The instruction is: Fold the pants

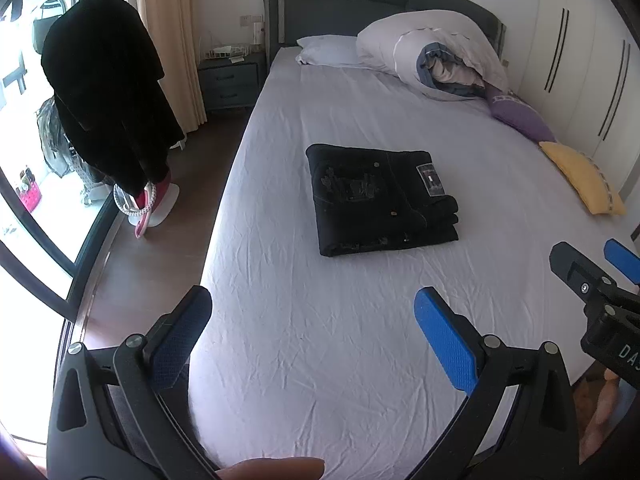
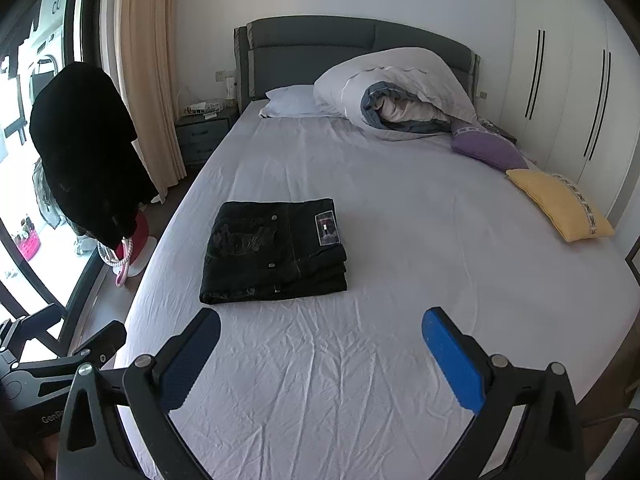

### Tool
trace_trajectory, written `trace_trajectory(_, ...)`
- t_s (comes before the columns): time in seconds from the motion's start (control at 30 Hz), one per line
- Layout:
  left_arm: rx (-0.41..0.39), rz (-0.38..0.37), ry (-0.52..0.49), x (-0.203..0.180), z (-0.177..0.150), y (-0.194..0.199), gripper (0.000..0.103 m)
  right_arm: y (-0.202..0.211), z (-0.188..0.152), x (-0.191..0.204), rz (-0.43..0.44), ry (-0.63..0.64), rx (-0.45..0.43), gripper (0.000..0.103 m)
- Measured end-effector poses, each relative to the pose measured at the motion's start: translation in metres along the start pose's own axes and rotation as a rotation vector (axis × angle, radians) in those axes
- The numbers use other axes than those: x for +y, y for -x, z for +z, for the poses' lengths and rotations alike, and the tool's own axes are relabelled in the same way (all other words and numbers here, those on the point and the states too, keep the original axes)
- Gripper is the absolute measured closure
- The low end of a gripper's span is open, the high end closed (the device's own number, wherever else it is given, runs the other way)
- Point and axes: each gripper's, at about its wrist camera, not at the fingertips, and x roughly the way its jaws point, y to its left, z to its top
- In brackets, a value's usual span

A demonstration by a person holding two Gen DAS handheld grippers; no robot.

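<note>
The black pants [image 1: 380, 198] lie folded into a compact rectangle on the bed's pale sheet [image 1: 320, 340], with a waist label facing up. They also show in the right wrist view [image 2: 276, 258]. My left gripper [image 1: 312, 320] is open and empty, held above the sheet well short of the pants. My right gripper [image 2: 320, 344] is open and empty, also short of the pants and above the sheet [image 2: 400, 320]. The right gripper also shows at the right edge of the left wrist view [image 1: 596, 268].
A rolled duvet [image 1: 436, 52] and a pillow [image 1: 326, 50] lie at the headboard. A purple cushion [image 1: 520, 114] and a yellow cushion [image 1: 580, 178] lie along the bed's right side. A dark coat [image 1: 104, 92] hangs on a stand left of the bed, by the window.
</note>
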Motion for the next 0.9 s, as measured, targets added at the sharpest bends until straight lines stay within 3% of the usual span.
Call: trace_trajectory(0.9, 0.012, 0.003, 0.002, -0.005, -0.004, -0.012, 0.000, -0.011, -0.013, 0.008, 0.014, 0.006, 0.026, 0.000)
